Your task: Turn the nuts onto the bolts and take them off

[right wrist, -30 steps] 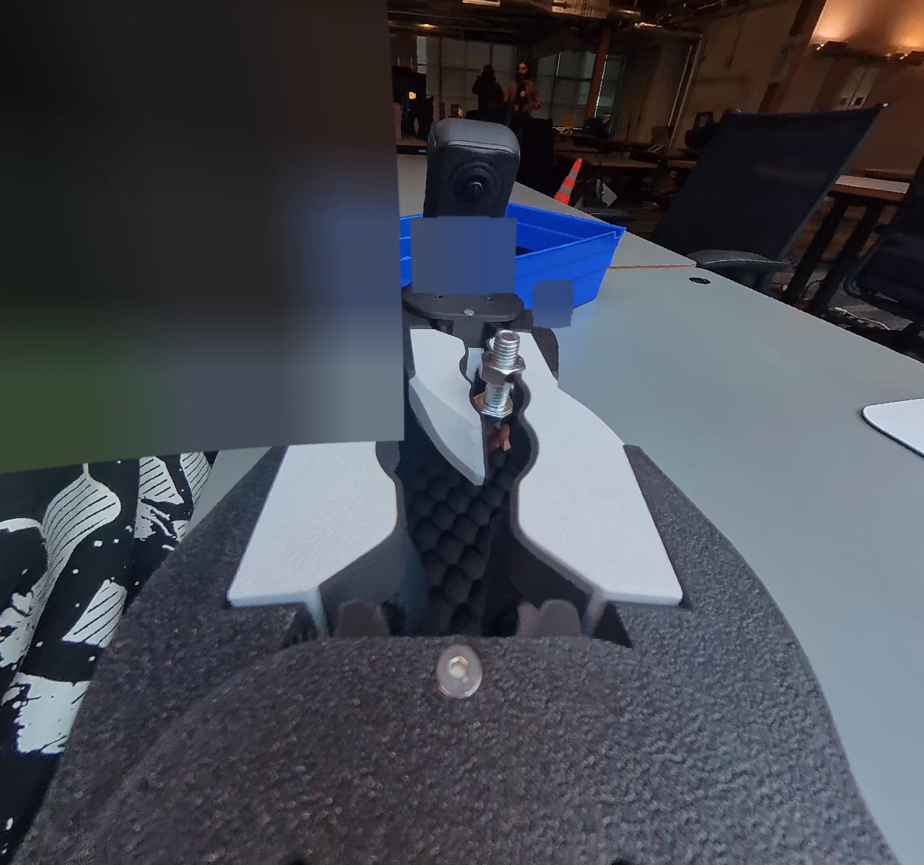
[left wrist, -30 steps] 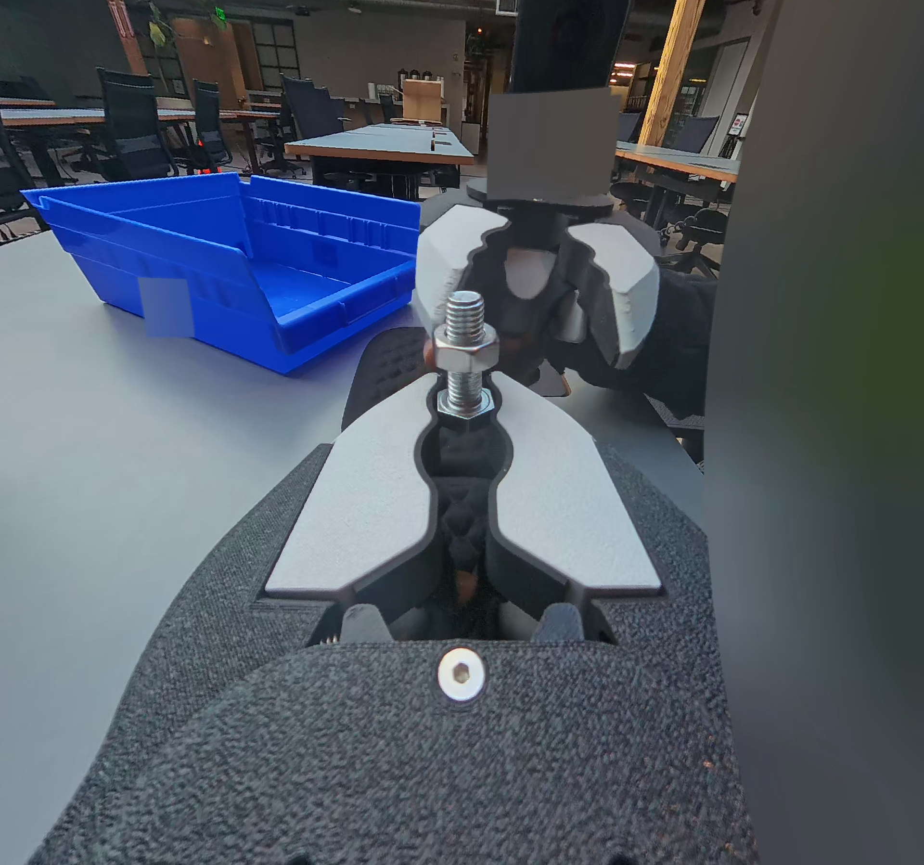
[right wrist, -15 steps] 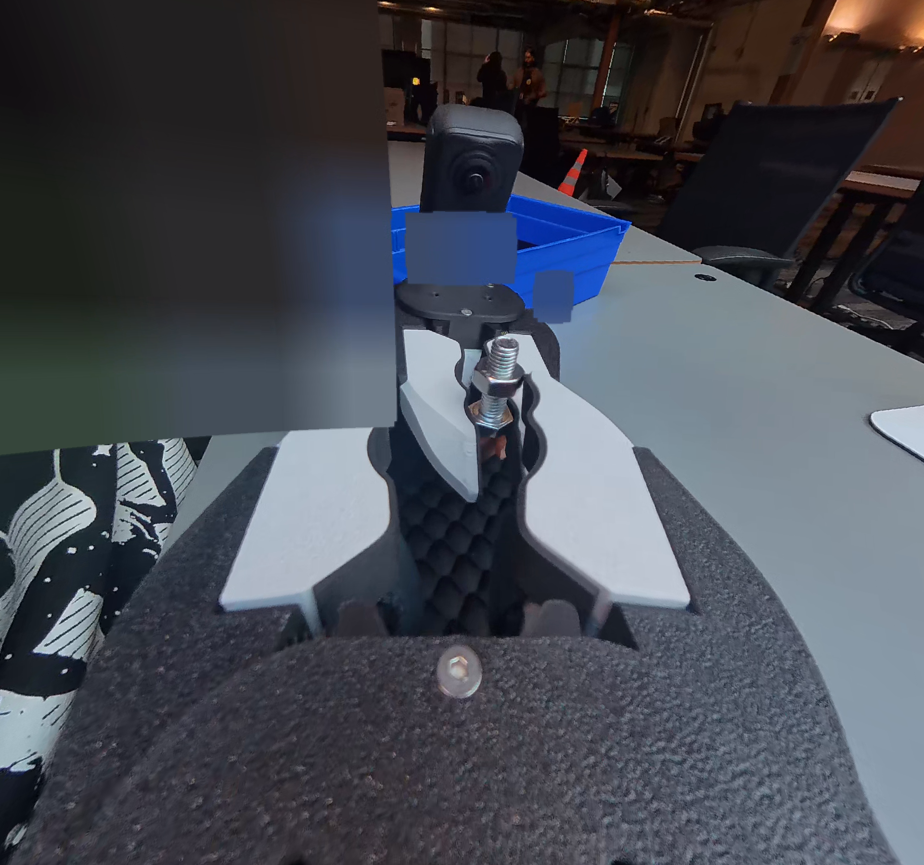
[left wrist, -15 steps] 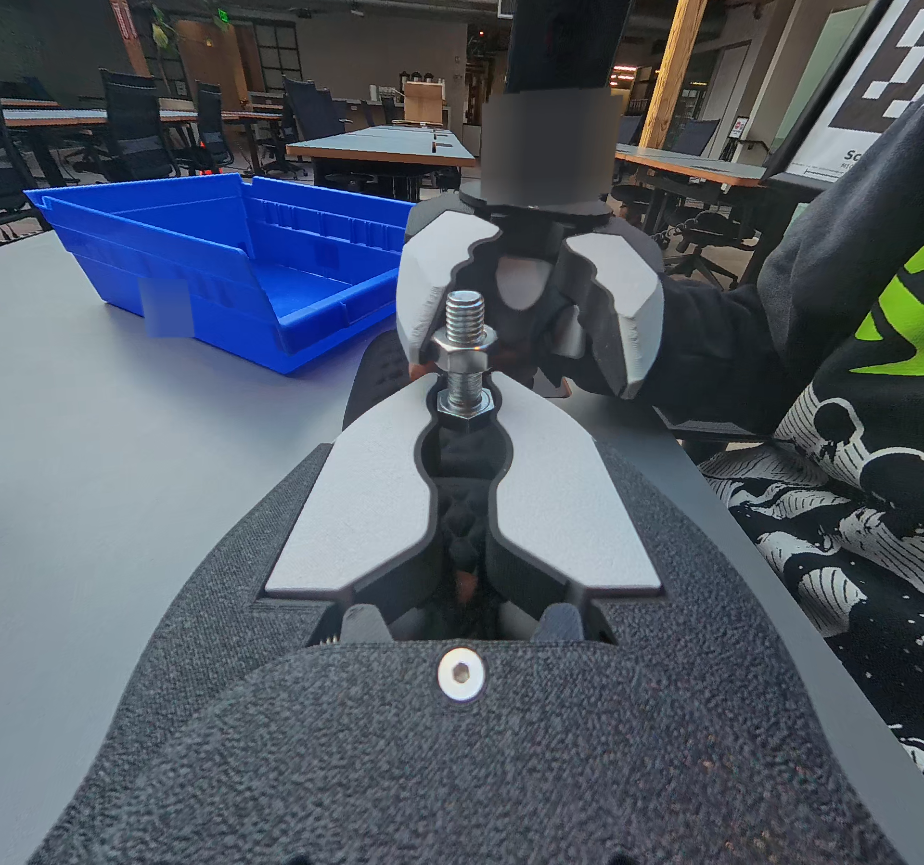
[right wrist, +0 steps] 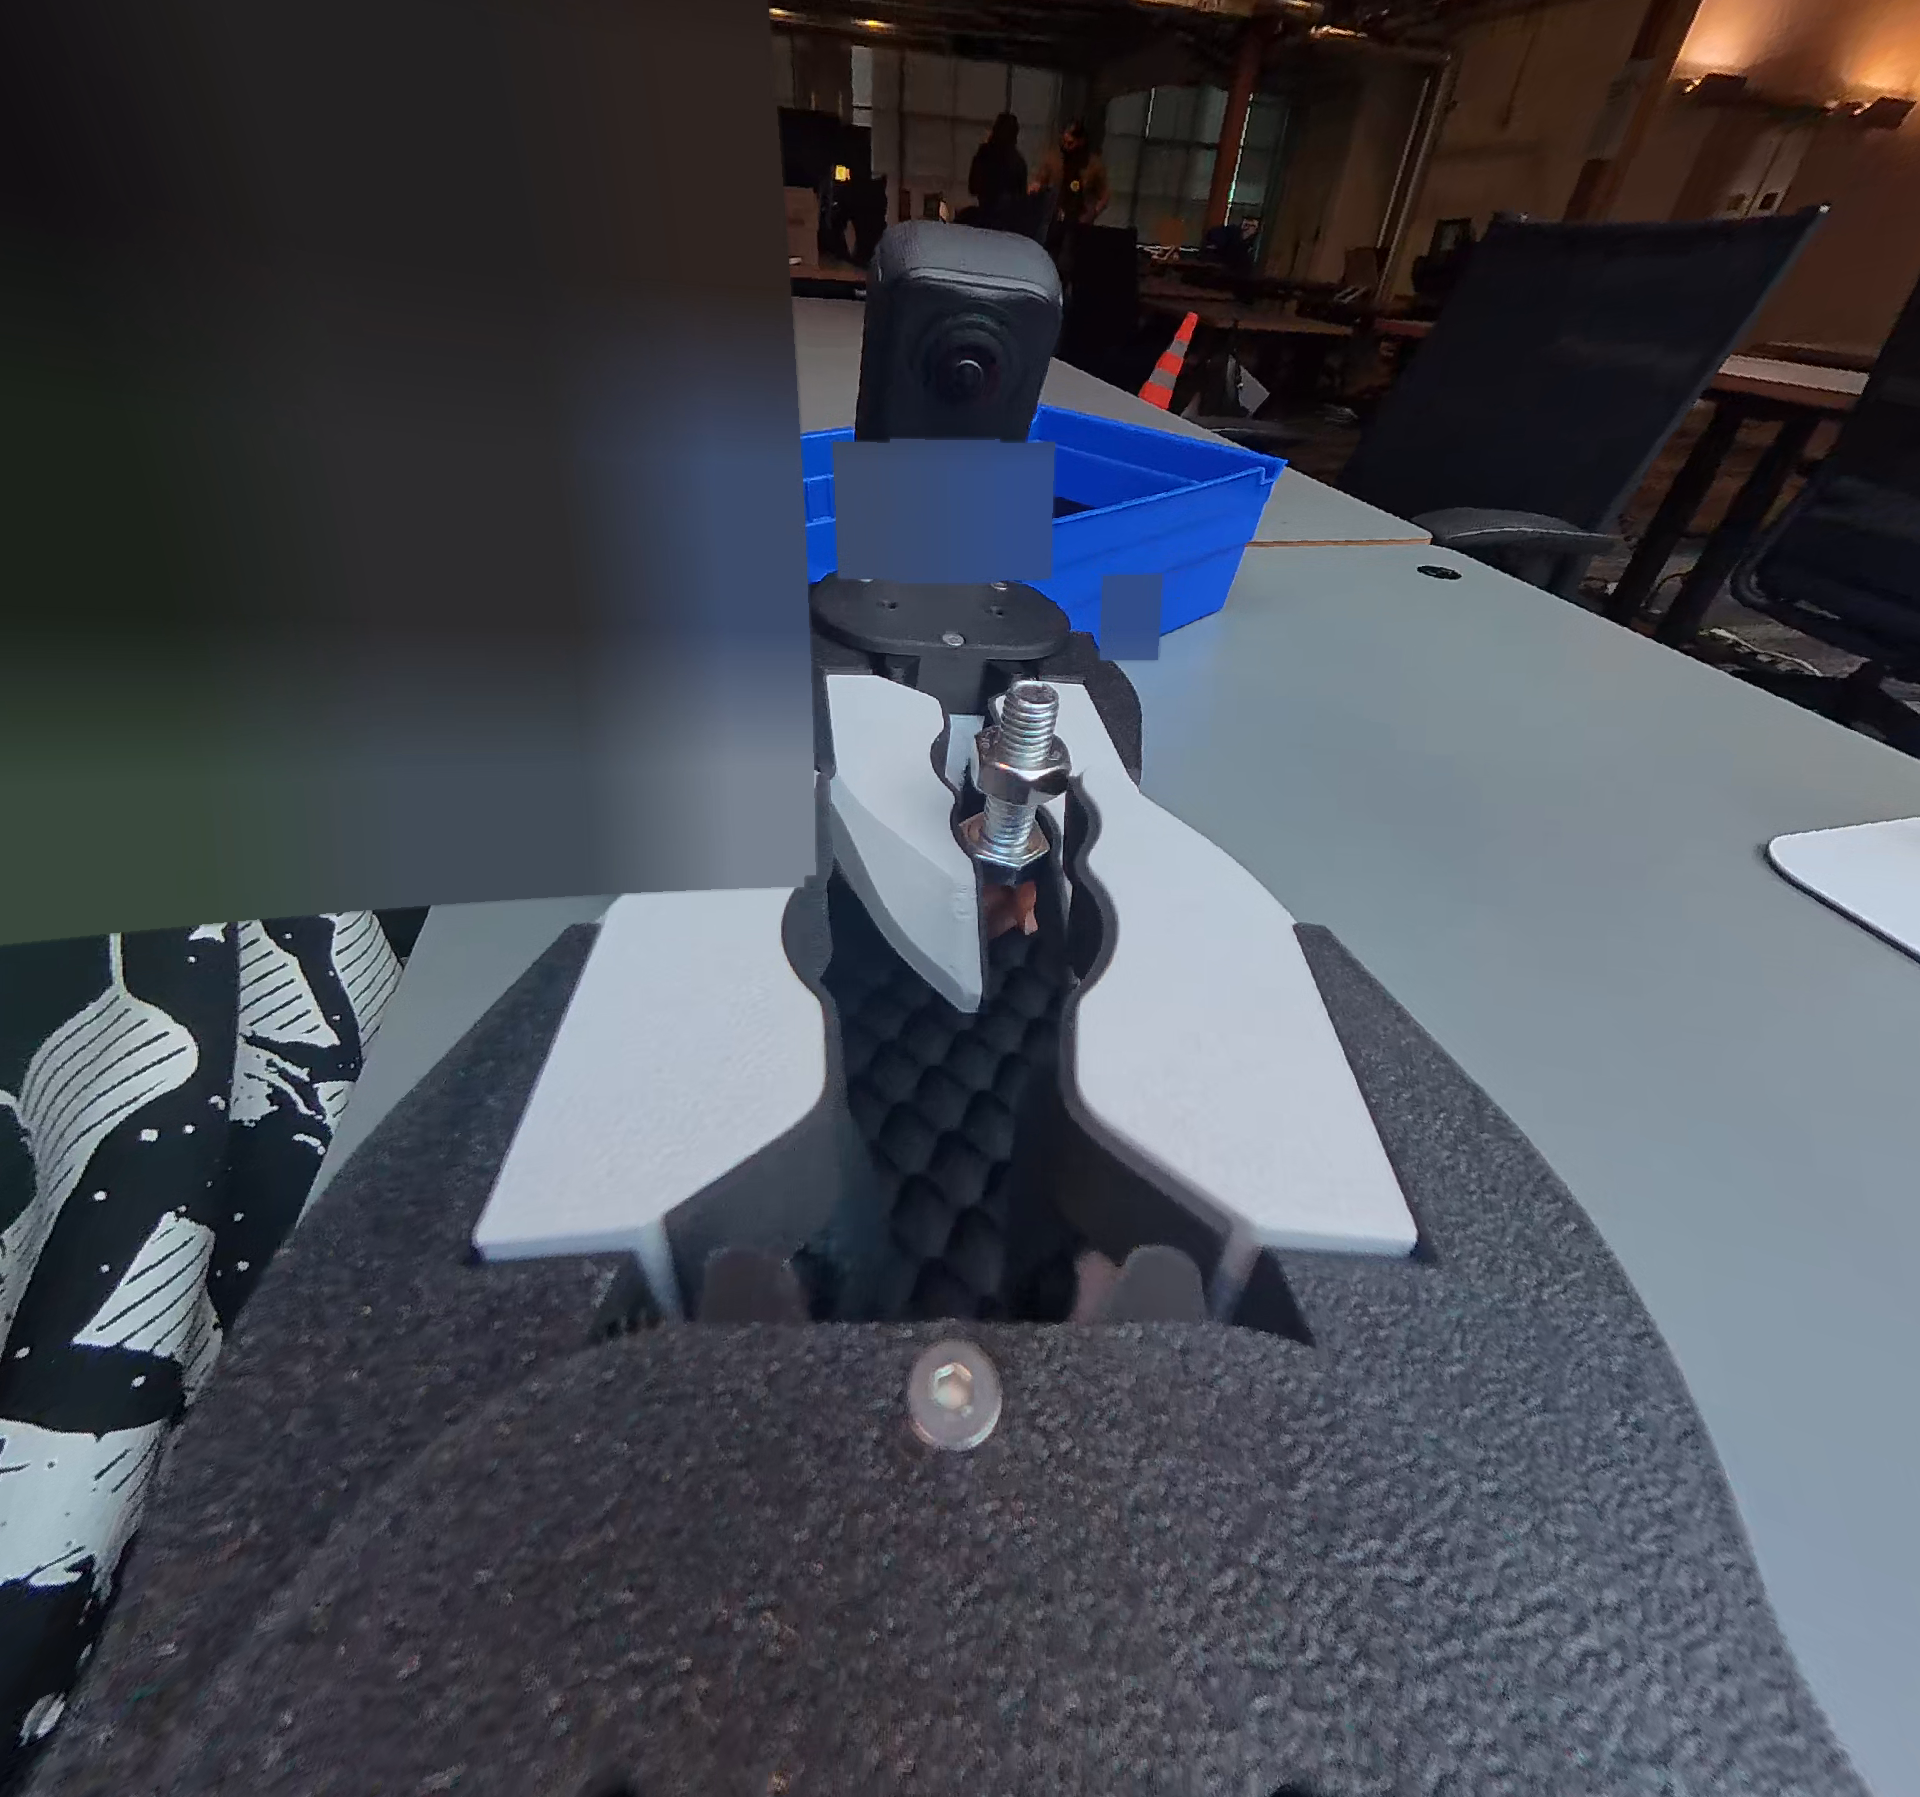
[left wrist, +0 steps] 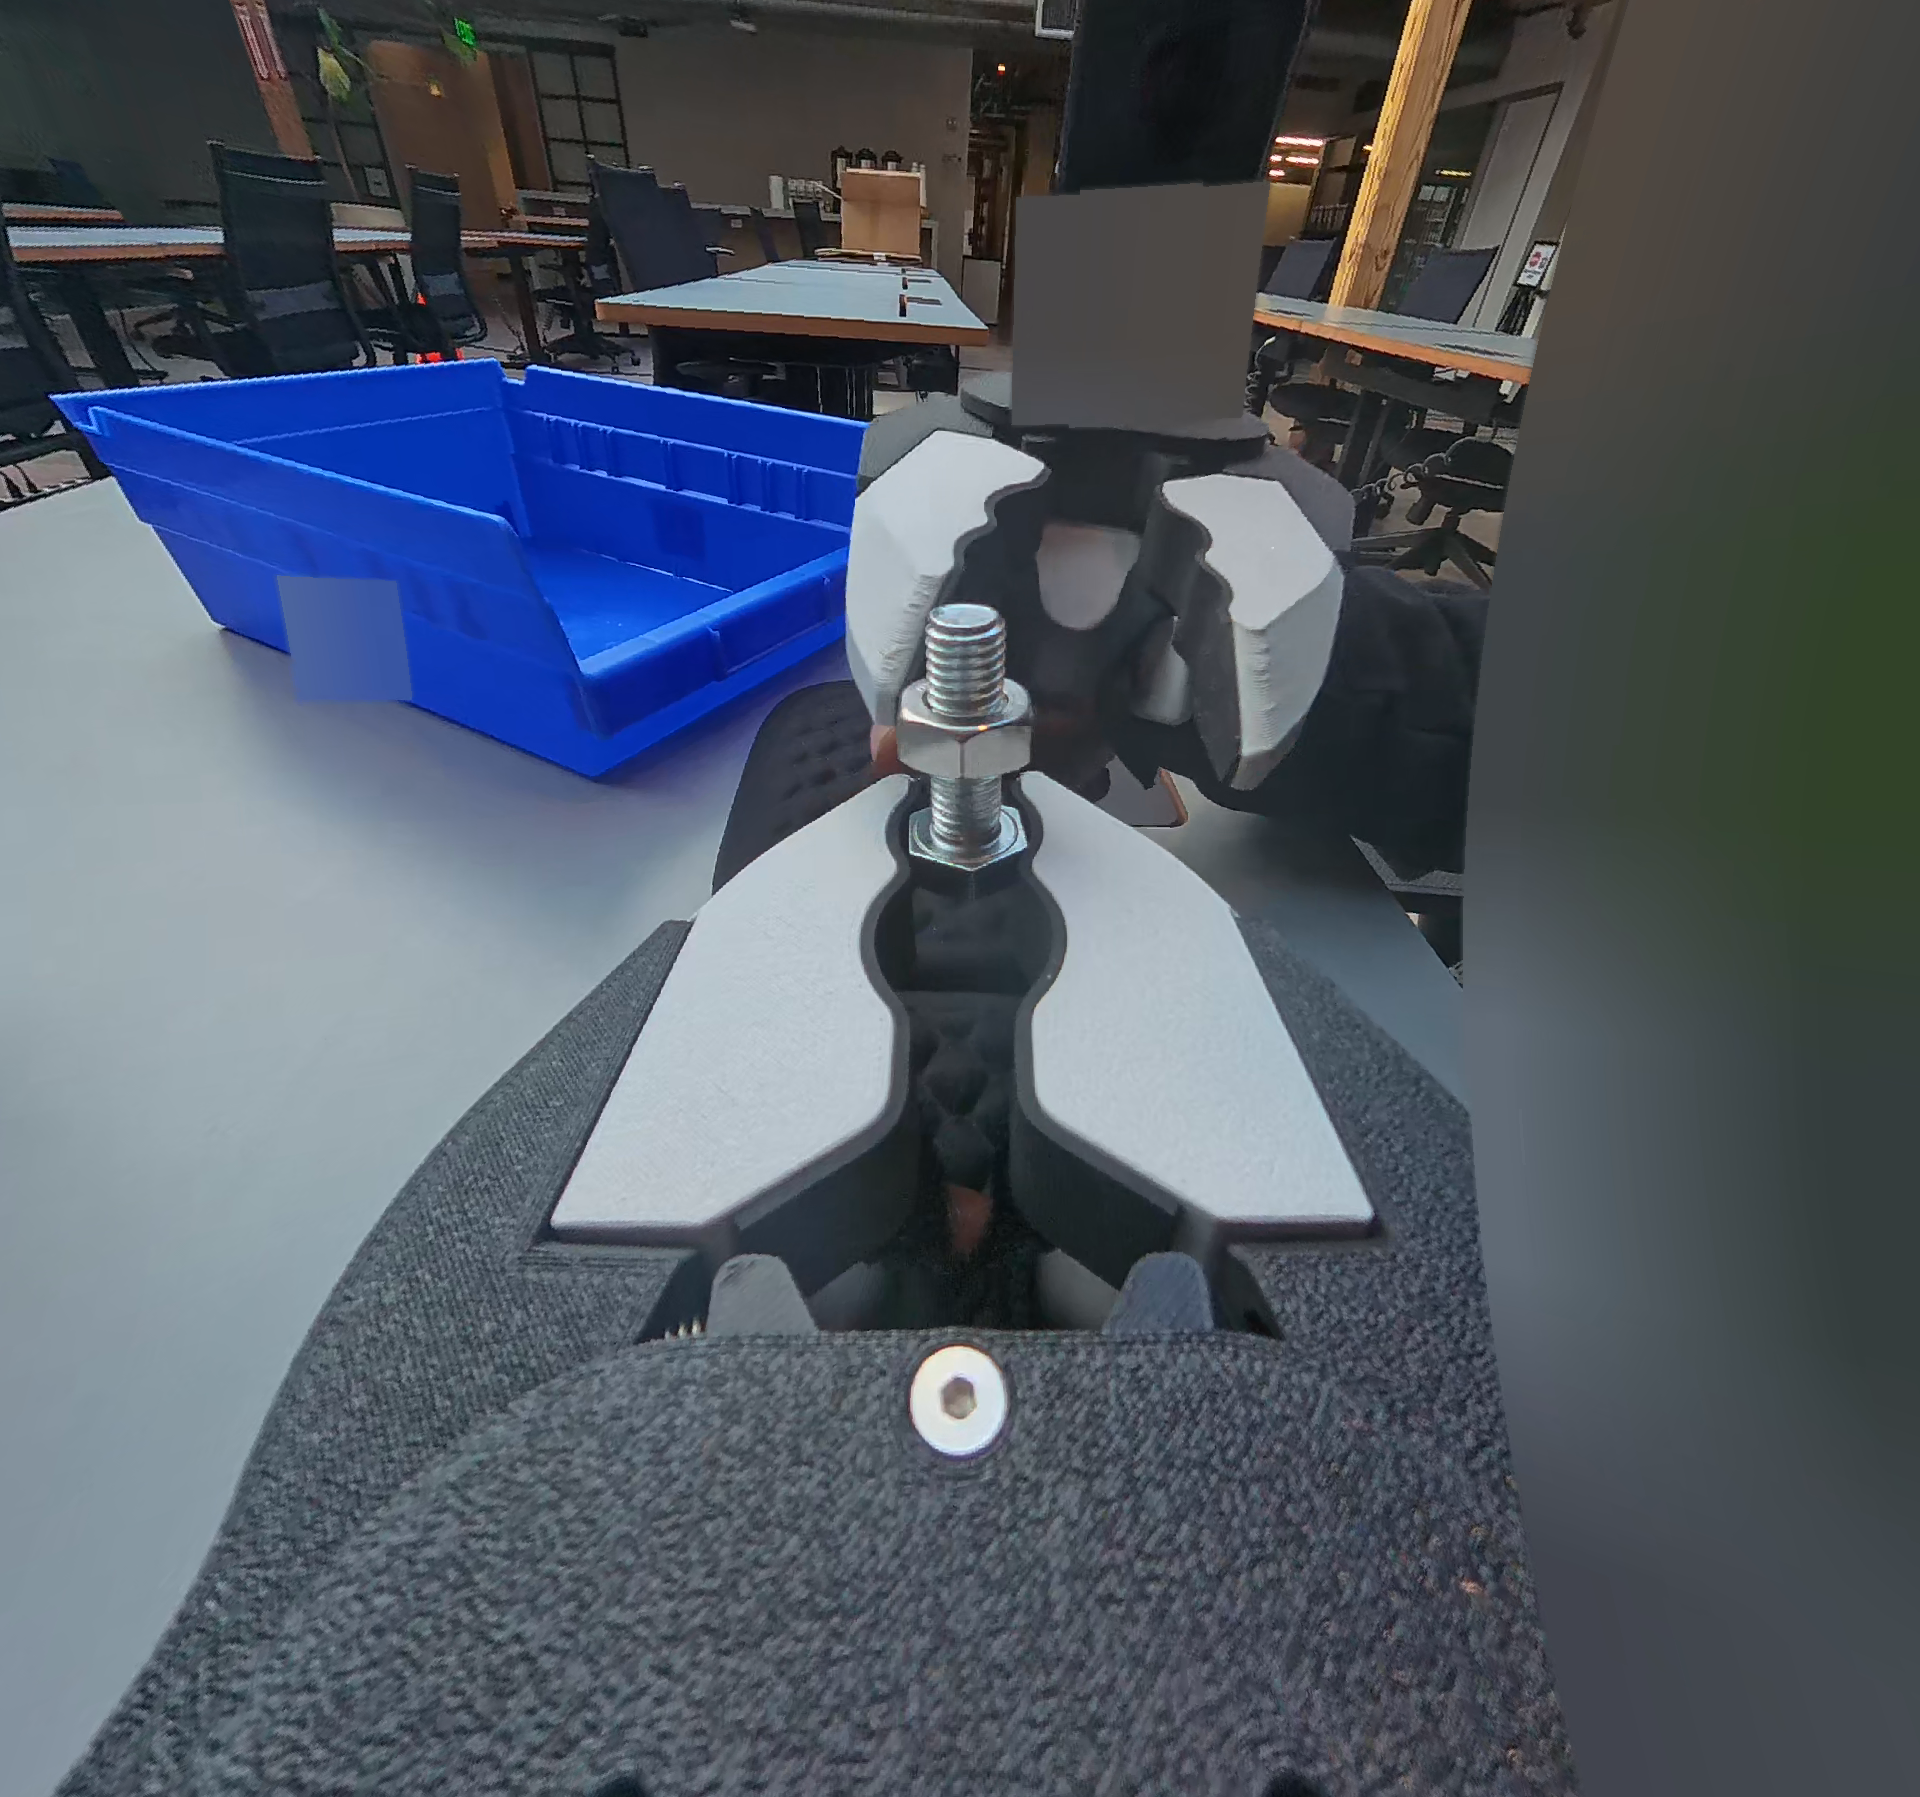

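The left claw point(left wrist: 966, 848) was clamped on the hexagonal head of an upright bolt point(left wrist: 966, 708), whose threaded shank rose above the fingertips. A nut point(left wrist: 964, 731) sat partway down that shank, apart from the head. Just behind the bolt, the right claw point(left wrist: 1086, 667) faced it with its jaws wide apart, gripping nothing, one grey finger point(left wrist: 914, 563) close beside the nut. Beyond the bolt and to its left, a blue bin point(left wrist: 499, 542) stood on the grey table point(left wrist: 260, 916).
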### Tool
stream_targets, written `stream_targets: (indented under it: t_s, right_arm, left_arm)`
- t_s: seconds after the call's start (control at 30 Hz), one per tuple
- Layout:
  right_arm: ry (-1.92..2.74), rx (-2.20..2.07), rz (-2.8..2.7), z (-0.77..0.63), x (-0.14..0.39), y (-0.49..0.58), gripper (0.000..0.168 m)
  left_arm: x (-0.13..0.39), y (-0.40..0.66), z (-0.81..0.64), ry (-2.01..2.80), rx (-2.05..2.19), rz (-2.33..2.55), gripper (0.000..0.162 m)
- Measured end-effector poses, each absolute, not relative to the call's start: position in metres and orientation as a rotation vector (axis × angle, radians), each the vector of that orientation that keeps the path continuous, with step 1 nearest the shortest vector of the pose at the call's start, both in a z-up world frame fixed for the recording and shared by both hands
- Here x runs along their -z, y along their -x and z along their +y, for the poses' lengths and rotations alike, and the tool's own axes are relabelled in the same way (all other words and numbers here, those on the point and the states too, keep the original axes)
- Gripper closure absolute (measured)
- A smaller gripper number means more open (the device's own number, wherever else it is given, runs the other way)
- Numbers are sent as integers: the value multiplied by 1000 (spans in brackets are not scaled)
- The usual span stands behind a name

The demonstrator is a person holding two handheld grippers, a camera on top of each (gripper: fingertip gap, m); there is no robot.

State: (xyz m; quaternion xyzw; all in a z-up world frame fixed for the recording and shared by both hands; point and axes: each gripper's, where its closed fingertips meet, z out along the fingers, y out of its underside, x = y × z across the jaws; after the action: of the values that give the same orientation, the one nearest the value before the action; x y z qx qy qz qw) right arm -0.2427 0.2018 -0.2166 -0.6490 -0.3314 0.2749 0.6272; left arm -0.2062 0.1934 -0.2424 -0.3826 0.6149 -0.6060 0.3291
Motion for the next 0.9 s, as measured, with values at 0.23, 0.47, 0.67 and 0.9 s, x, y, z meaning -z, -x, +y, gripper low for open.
stream_targets:
  t_s: [0.23, 0.47, 0.67, 0.9]
  right_arm:
    - [1473, -636, -754, 201, 214, 244, 125]
    - [1473, -636, -739, 203, 213, 241, 122]
    - [1473, -631, -764, 199, 213, 241, 133]
    - [1469, -619, -750, 205, 214, 242, 120]
  left_arm:
    - [242, 206, 193, 1001, 1586, 1610, 148]
    - [243, 206, 193, 1001, 1583, 1612, 148]
    - [242, 206, 193, 1003, 1585, 1609, 148]
    - [243, 206, 193, 1002, 1584, 1613, 148]
